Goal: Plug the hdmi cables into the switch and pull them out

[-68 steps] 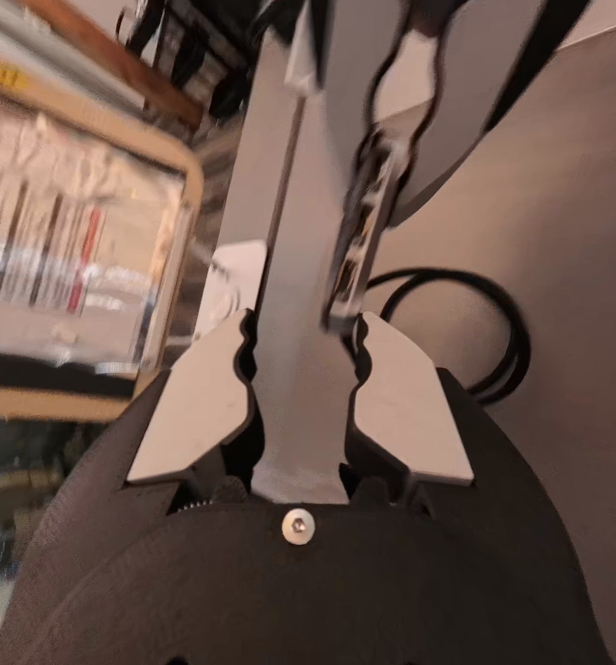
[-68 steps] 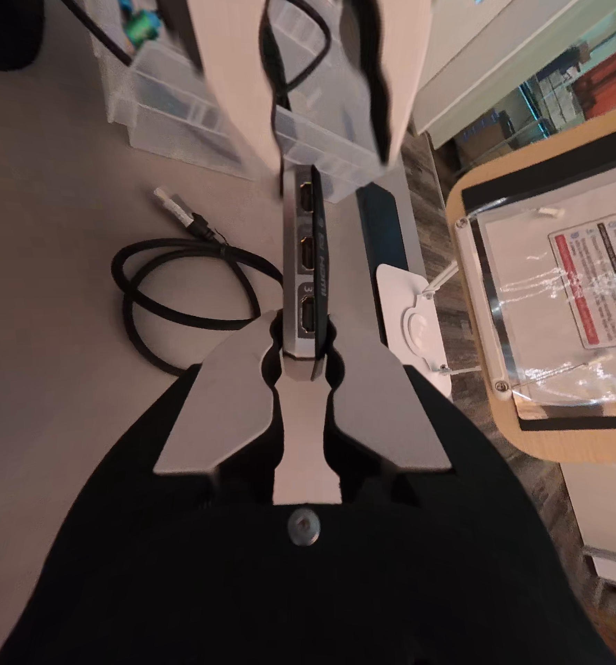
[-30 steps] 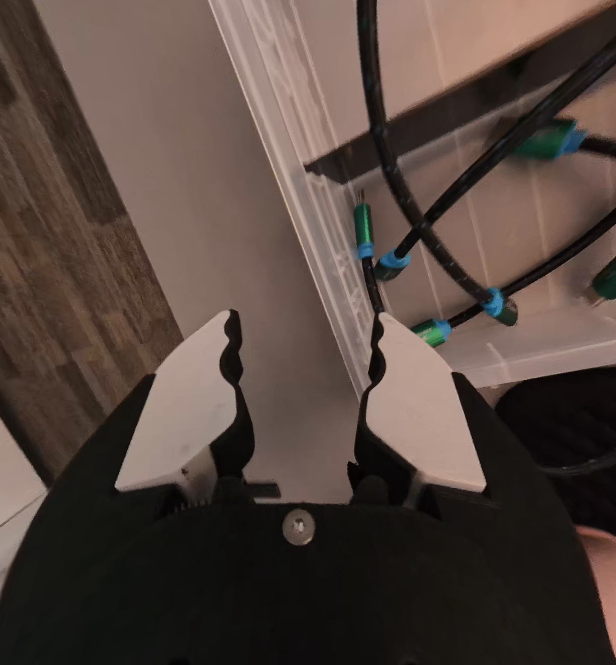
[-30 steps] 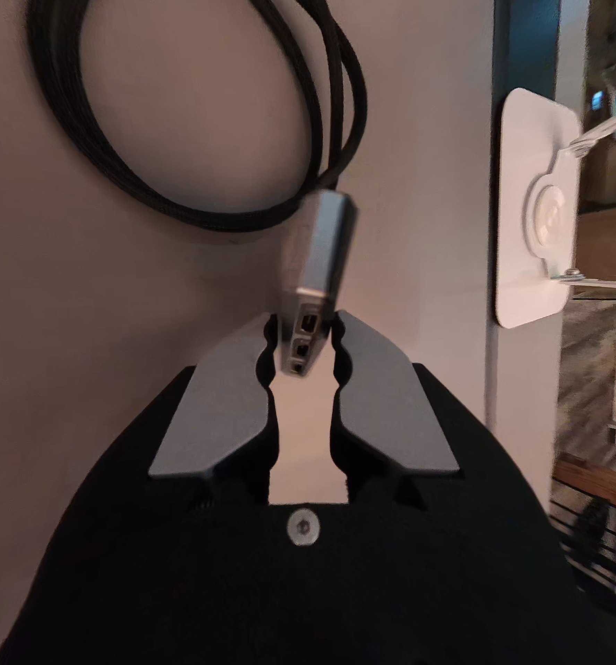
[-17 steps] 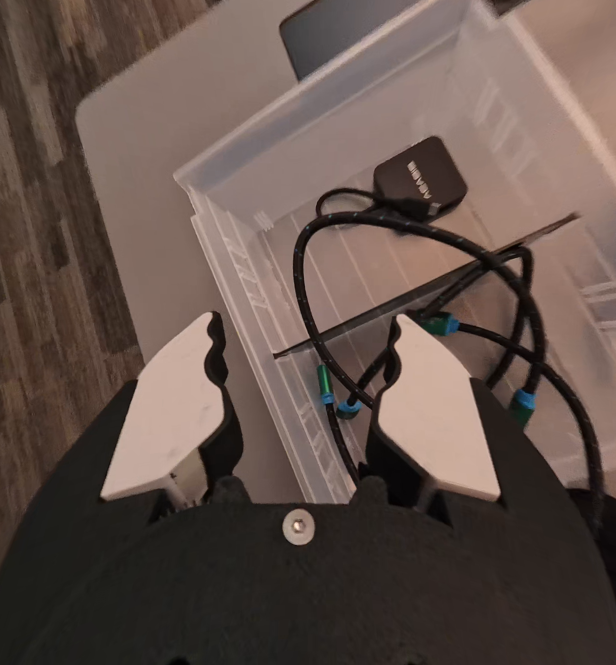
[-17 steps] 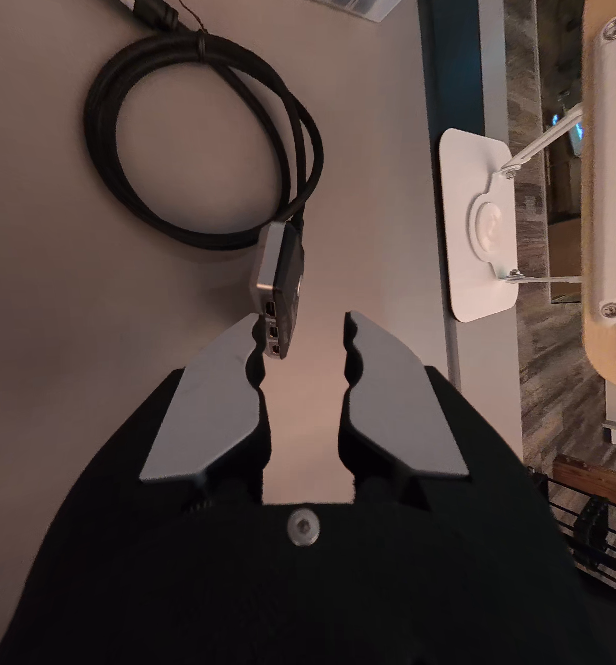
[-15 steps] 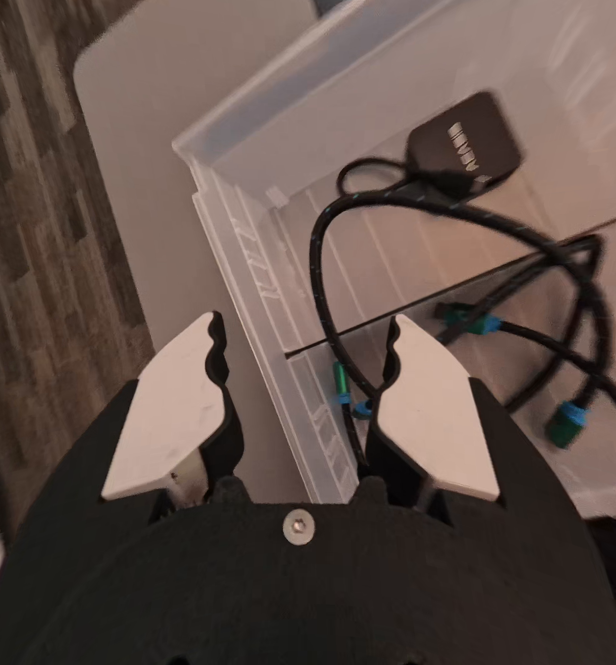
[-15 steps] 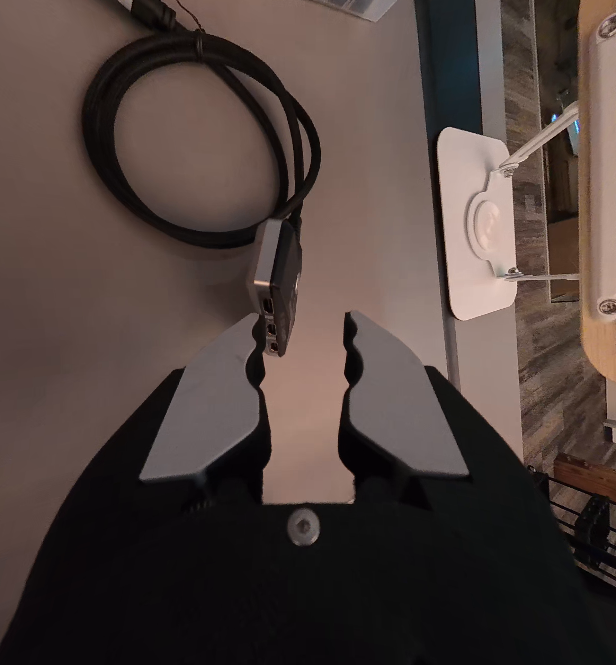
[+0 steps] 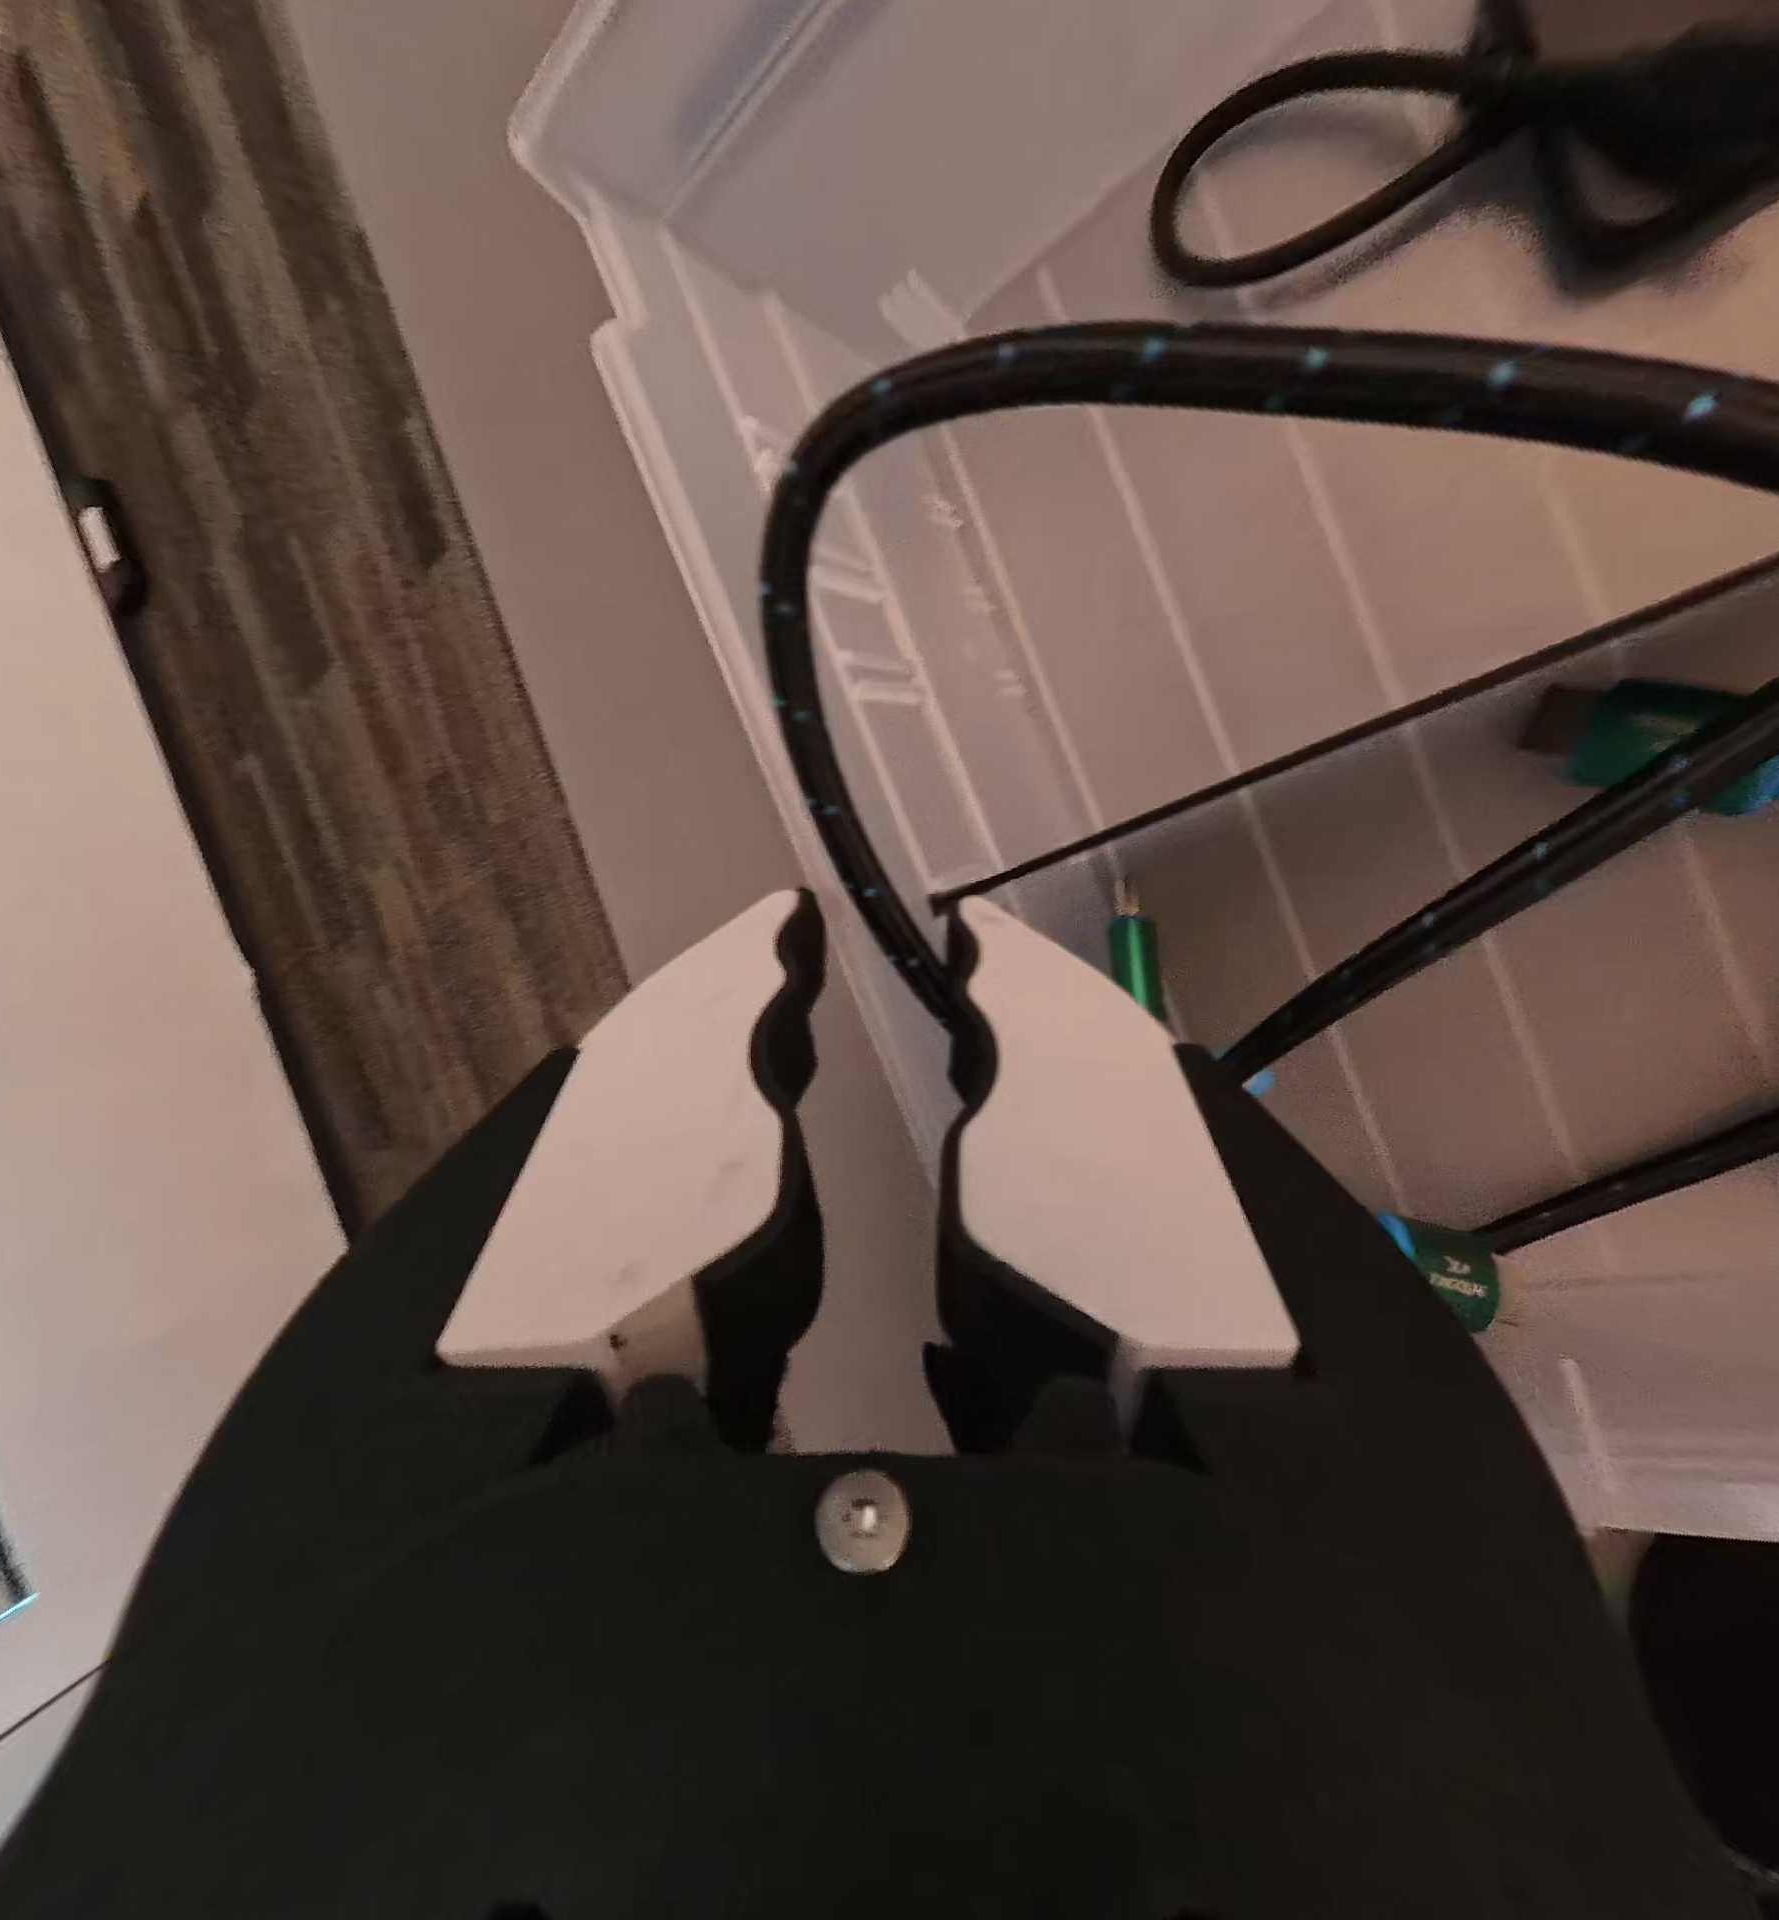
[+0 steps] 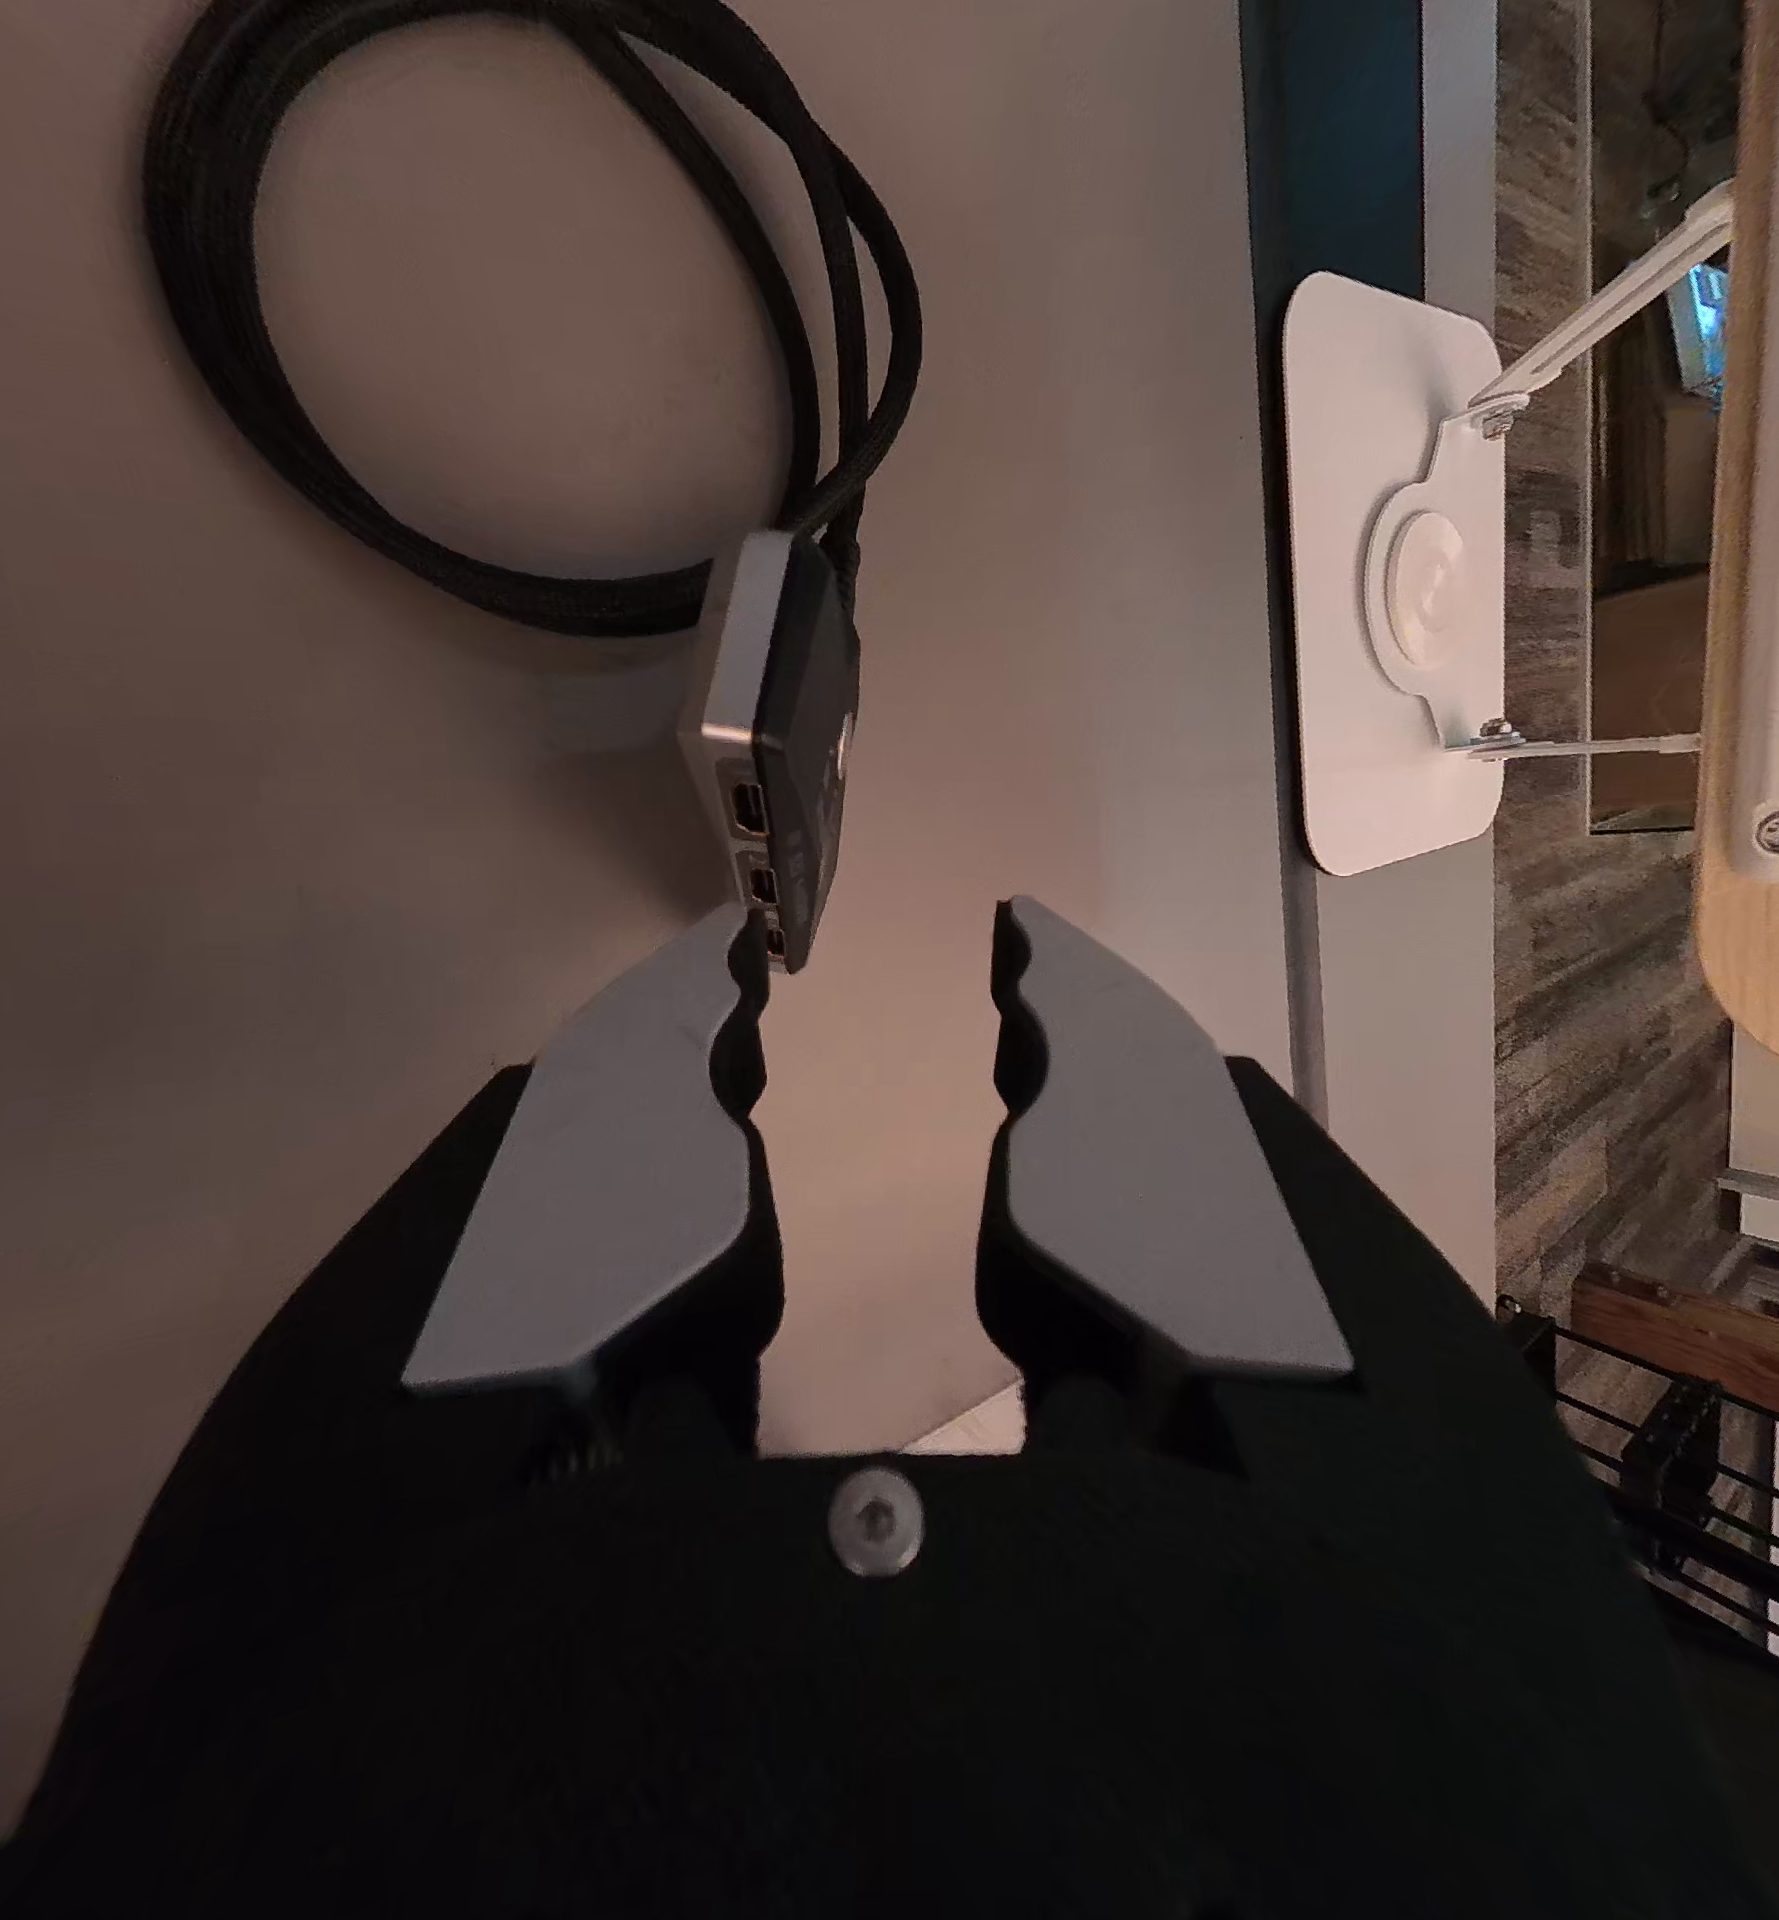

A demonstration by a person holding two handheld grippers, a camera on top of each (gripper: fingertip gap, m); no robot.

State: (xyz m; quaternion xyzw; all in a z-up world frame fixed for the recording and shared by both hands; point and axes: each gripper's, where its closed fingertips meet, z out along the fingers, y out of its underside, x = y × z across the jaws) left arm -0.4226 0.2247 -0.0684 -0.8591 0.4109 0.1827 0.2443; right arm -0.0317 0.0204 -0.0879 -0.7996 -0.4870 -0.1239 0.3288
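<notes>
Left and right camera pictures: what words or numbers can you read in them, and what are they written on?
Green plug in the clear bin: small white print, which I may not copy out.
Switch on the table: faint marks on its dark face, too blurred to read.
Nothing else in either picture shows writing.

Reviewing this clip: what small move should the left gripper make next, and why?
Probably close the left gripper on the braided cable. The cable already runs between its fingers, against one finger, with a gap left at the other. The switch lies free beyond the open right gripper.
</notes>
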